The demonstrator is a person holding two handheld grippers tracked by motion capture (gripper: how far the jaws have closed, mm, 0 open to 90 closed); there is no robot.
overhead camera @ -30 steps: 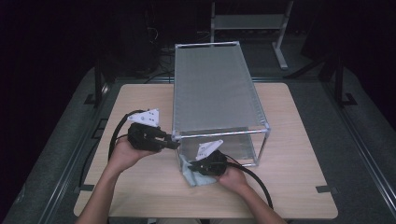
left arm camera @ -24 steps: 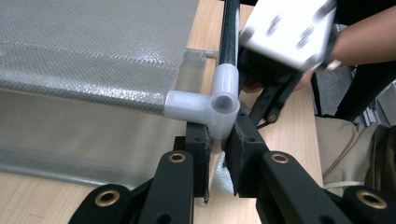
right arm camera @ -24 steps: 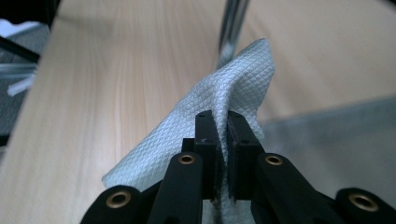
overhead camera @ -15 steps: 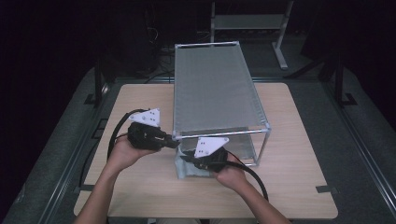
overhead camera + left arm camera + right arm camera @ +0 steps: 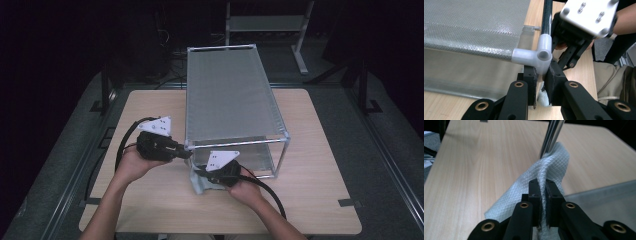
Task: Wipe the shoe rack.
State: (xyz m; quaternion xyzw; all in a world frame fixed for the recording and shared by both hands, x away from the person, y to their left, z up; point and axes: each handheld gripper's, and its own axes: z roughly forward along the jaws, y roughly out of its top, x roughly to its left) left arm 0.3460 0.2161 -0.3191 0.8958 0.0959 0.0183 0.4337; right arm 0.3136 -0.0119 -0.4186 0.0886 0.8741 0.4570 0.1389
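Note:
A metal-framed rack (image 5: 230,95) with grey mesh shelves stands on the wooden table (image 5: 310,150). My left gripper (image 5: 184,152) (image 5: 542,80) reaches its front left corner, and its jaws have just been closing. The pads now press on the post just under the translucent plastic corner joint (image 5: 536,53). My right gripper (image 5: 197,172) (image 5: 543,190) is shut on a white quilted cloth (image 5: 549,170) (image 5: 200,186). The cloth is bunched against the shiny upright post (image 5: 551,137) lower down. The right gripper's grey plate (image 5: 587,15) shows close behind the corner in the left gripper view.
The rack covers the middle and back of the table. Bare wood lies to its left (image 5: 150,105), to its right and along the front edge. Black cables (image 5: 125,145) trail from both grippers. A metal stand (image 5: 265,25) is on the dark floor behind the table.
My right gripper has risen a little and shifted left with the cloth, closer to the rack's front left post. The left hand has stayed at the corner.

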